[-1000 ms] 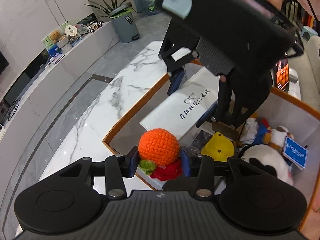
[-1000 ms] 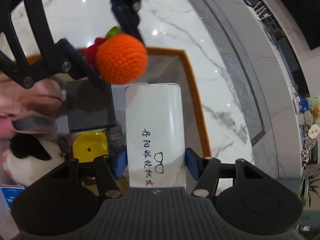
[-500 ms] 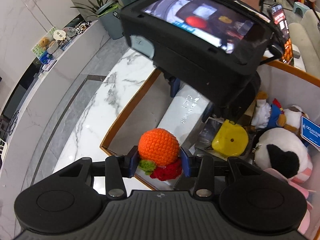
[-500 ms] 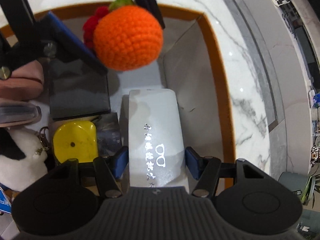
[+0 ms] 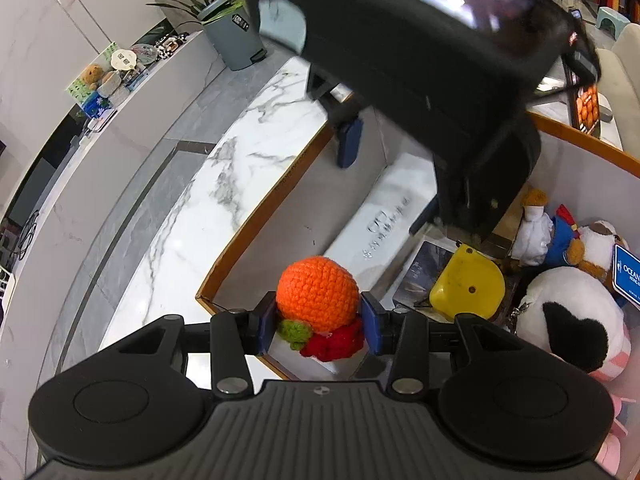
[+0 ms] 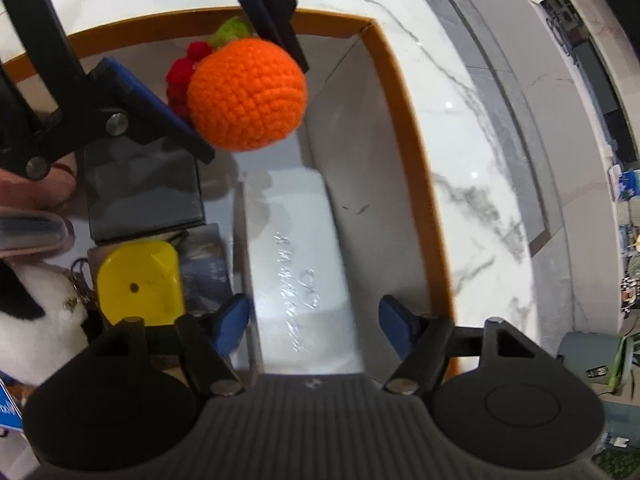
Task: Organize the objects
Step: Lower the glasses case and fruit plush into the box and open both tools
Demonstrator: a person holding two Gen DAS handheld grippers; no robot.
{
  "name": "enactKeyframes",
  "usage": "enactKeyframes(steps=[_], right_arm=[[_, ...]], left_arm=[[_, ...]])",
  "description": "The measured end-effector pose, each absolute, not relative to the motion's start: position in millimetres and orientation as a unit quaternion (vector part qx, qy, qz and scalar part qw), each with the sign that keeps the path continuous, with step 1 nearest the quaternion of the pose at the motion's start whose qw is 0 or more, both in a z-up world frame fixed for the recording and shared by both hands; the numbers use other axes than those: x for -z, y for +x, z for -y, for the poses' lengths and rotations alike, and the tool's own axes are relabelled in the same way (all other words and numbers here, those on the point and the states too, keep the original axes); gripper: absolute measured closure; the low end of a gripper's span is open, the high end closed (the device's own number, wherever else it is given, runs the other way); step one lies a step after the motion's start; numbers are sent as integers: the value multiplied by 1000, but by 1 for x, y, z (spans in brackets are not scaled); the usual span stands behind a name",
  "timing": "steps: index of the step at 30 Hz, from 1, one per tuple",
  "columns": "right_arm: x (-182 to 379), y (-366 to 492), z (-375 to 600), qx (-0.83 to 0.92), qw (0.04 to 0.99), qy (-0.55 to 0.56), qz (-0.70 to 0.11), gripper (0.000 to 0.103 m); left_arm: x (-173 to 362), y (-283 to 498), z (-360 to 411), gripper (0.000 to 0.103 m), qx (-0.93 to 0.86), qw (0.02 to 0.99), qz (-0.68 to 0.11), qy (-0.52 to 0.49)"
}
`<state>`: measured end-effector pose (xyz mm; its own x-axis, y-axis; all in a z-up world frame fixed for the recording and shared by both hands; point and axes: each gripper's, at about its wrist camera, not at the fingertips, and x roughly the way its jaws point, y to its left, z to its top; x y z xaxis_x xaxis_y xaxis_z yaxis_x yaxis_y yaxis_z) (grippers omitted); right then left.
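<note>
Left gripper point(image 5: 319, 326): we had the jaws clamped on the crochet orange point(image 5: 317, 293), pads on both sides, red and green knit bits point(image 5: 320, 338) hanging under it. It hung over the near corner of the box point(image 5: 256, 226), not yet down inside.

Right gripper point(image 6: 314, 322): the jaws had just been opening, and the white glasses case point(image 6: 298, 268) sat between them with a clear gap on each side, so we no longer held it. The case lay on the box floor along the wall on the table side.

Also in the box, nearer to farther: yellow plastic piece point(image 6: 138, 280), dark flat box point(image 6: 144, 190), black-and-white plush point(image 5: 572, 320), small plush figures point(image 5: 556, 232) toward the back wall. Marble table point(image 5: 224, 200) outside the rim.

How we judged the step should go:
- Pull the right gripper straight up and out first. The two grippers were crowded, the right one hanging just over the orange's path.
- Open the right jaws no wider; the outer pad point(image 6: 394, 320) was near the box wall.
- Then lower the orange into the bare floor beyond the case's end, the only free patch we saw.
- The orange is soft and round, so it could roll. We should set it down against the wall or the case before letting go, not drop it.
- Watch the hanging knit bits on the rim.
</note>
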<state>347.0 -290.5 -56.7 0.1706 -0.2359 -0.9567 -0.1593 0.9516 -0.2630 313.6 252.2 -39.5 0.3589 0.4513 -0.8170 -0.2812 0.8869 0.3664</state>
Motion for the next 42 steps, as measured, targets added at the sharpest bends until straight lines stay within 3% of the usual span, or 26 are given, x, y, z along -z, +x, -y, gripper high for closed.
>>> enactKeyframes(steps=[6,12,14,16,17,18,20,25,29,42], right_arm=[[48,336,295,56,735,-118,-665,47],[56,328,288,81,732,-101,-669,50],[60,327,289,88,729,-86,-673,62],[59,326,291,95,731,-69,-673,63],[59,326,293,105,728,-62,-675,70],[60,325,294,120,721,-70,-679,88],[67,321,293,139,701,-94,-693,94],[51,311,281,140,739,-62,-656,91],[37,304,275,154,756,-29,-636,80],[43,299,314,195,747,0,-636,73]], left_arm=[[39,314,-254,53,-224,817,-526,77],[42,319,-261,53,-224,803,-546,80],[43,322,-262,53,-219,799,-554,82],[45,326,-262,53,-217,792,-564,90],[47,328,-263,53,-215,787,-571,93],[49,330,-264,53,-214,783,-577,94],[54,334,-267,53,-213,772,-590,99],[66,339,-272,52,-207,747,-623,108],[69,342,-273,52,-205,737,-636,104],[76,341,-273,46,-220,735,-636,83]])
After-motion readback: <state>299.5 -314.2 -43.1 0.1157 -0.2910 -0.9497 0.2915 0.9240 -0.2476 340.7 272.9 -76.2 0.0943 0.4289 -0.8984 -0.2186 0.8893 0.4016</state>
